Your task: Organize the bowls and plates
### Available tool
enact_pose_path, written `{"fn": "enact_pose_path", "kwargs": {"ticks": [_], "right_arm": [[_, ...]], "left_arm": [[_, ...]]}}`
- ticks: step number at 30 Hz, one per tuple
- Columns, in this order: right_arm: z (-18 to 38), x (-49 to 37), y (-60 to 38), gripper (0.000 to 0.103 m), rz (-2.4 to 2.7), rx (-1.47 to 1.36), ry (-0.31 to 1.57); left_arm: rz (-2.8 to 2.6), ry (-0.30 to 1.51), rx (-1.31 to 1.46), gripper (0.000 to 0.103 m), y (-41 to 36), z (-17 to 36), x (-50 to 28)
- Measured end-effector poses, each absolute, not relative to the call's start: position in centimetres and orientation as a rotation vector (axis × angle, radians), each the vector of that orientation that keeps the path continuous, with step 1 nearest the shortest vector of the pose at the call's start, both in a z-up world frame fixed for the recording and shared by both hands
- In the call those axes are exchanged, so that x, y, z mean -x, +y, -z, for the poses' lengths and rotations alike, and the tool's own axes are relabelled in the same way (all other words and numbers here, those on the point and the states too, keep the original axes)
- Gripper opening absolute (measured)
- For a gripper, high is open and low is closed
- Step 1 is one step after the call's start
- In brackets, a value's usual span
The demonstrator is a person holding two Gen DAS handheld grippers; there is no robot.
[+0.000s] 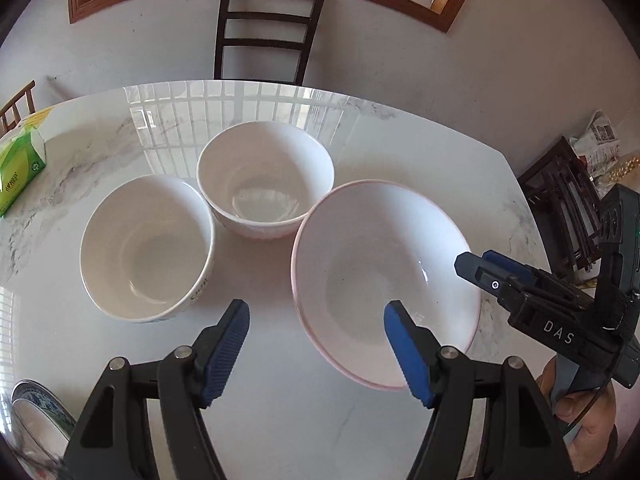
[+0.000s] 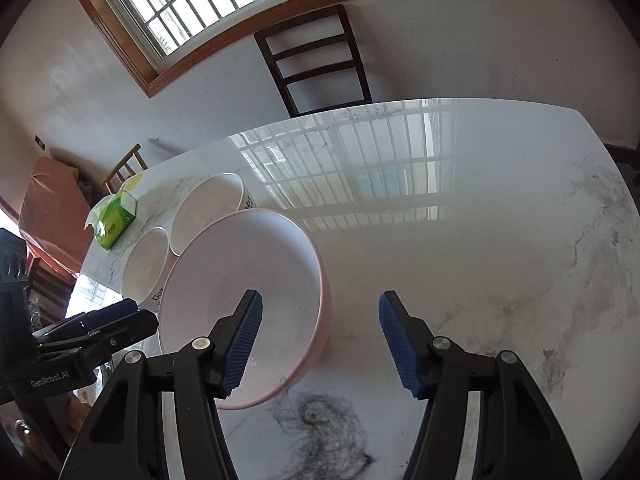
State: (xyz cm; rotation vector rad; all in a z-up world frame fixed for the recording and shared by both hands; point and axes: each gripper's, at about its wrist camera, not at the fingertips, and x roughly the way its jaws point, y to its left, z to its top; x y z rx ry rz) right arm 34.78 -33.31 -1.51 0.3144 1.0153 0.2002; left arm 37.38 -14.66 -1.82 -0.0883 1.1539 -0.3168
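Three white bowls stand on the marble table. A large pink-rimmed bowl is at the right, a small bowl at the left and another small bowl behind them. My left gripper is open and empty above the table, its right finger over the large bowl's near rim. My right gripper is open and empty; its left finger hangs over the large bowl, its right finger over bare table. It also shows in the left wrist view at the large bowl's right rim.
A green tissue box lies at the table's far left. A blue-patterned dish shows at the near left edge. A dark chair stands behind the table. A dark side stand is at the right.
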Motion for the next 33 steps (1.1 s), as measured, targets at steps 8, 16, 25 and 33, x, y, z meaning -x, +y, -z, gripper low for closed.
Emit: {"fn": "enact_pose_path", "kwargs": {"ticks": [8, 16, 25, 33], "right_arm": [[4.5, -36.3, -32.9, 0.013, -0.197, -0.294, 1.123], [2.9, -32.7, -32.3, 0.014, -0.231, -0.323, 1.138], [0.0, -23.9, -28.1, 0.015, -0.365, -0.382, 1.151], [1.2, -18.8, -22.5, 0.015, -0.426, -0.363, 1.206]], "left_arm": [[0.287, 1.262, 0.109, 0.024, -15.4, 5.1, -37.1], [0.284, 1.250, 0.105, 0.021, -12.5, 2.8, -30.8], [0.268, 1.219, 0.081, 0.022, -6.7, -0.1, -21.2], [0.241, 1.249, 0.082, 0.022, -2.1, 1.4, -17.0]]}}
